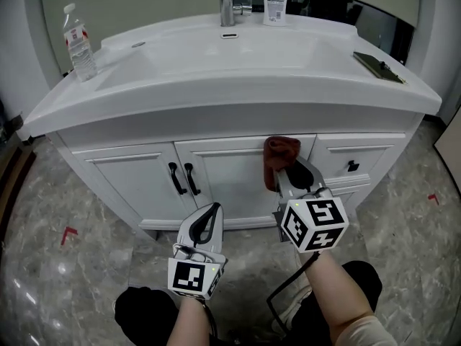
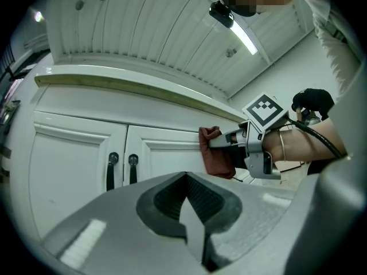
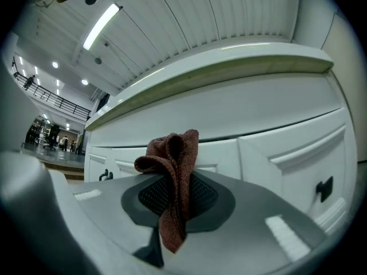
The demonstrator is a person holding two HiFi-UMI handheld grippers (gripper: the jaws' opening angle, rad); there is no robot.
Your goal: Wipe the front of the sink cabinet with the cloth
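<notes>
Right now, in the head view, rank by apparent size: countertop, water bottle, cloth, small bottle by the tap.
1. countertop, by far
2. water bottle and cloth: look about alike, so unranked
3. small bottle, smallest

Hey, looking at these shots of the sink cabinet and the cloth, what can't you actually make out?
Whether the cloth touches the cabinet door: in the head view, the cloth's own bulk and the right hand-held gripper cover the contact spot.
Print on the water bottle and the small bottle by the tap: too small in the head view.
Part of the cabinet base: in the head view, hidden behind the left hand-held gripper.
</notes>
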